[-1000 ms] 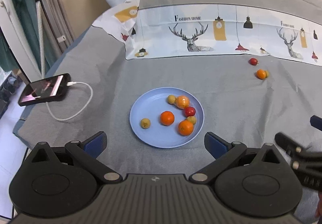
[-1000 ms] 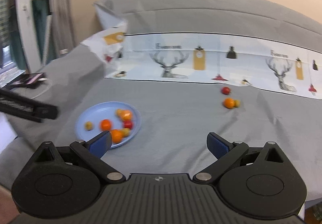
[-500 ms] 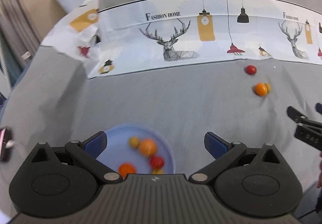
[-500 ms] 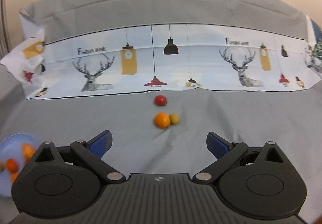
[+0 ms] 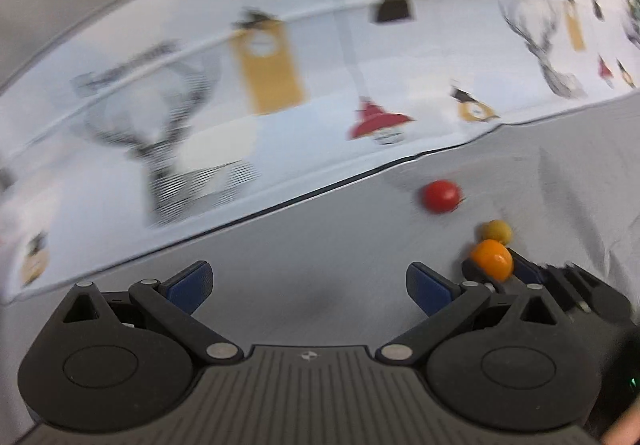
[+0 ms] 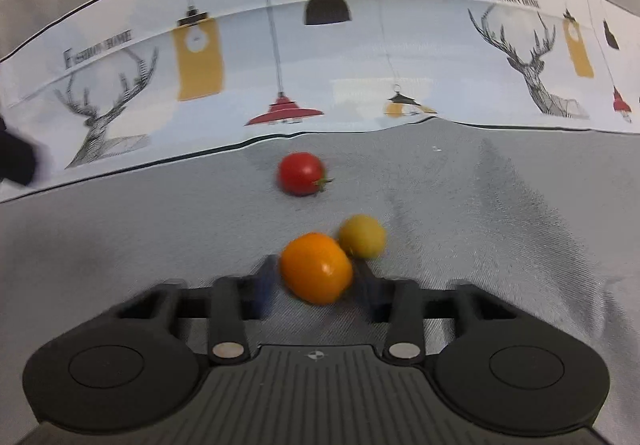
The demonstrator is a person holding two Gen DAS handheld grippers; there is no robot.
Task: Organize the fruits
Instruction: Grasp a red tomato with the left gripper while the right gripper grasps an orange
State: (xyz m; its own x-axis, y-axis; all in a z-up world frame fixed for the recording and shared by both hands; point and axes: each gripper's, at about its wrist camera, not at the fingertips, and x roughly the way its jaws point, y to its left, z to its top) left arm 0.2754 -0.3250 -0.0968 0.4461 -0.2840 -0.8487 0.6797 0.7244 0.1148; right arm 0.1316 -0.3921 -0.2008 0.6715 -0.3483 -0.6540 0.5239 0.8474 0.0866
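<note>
Jaws of the right gripper (image 6: 316,285) are closing around the orange fruit (image 6: 316,268); yellow fruit (image 6: 362,236) touches it. Left gripper (image 5: 307,285) gapes empty over bare grey cloth (image 5: 320,245).

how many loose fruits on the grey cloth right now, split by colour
red: 1, the red tomato
orange: 1, the orange fruit, between the closing jaws of the right gripper
yellow: 1, the yellow fruit right beside the orange one
total: 3
</note>
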